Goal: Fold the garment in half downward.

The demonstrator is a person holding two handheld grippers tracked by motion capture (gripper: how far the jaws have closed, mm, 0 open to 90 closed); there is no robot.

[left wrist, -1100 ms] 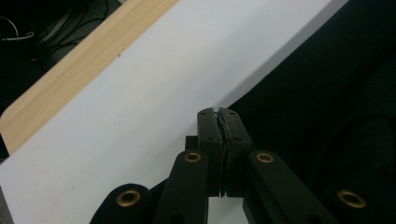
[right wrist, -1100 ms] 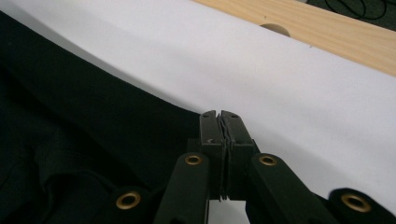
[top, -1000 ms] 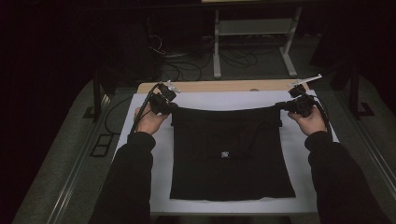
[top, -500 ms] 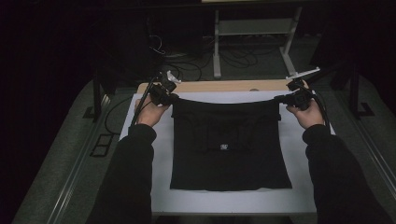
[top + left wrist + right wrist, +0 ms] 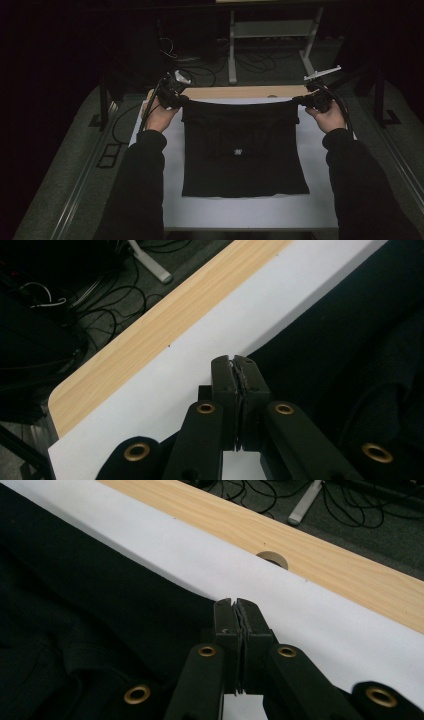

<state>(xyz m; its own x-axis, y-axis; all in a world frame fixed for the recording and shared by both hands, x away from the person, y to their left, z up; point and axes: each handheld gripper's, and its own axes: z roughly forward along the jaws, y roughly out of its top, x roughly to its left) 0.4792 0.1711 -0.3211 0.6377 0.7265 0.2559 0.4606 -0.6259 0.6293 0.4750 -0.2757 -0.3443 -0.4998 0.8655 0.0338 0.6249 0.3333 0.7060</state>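
Black garment (image 5: pixel 243 147): spread flat on white table cover (image 5: pixel 250 210), far edge just short of the wooden table edge (image 5: pixel 235 92); left gripper (image 5: pixel 176 98) clamped tight on its far left corner; right gripper (image 5: pixel 306 100) clamped tight on its far right corner.

Black garment (image 5: pixel 242 147), dark tee-like cloth w/ small white mark at centre. Spread flat on white sheet, roughly square, slightly wider toward 6 o'clock hem. Top edge at 12 o'clock pulled taut, straight, lifted a bit at both corners, 10 and 2 o'clock. Faint folds/seams across upper part. Bottom hem lies flat, near sheet's 6 o'clock edge, not touching it.
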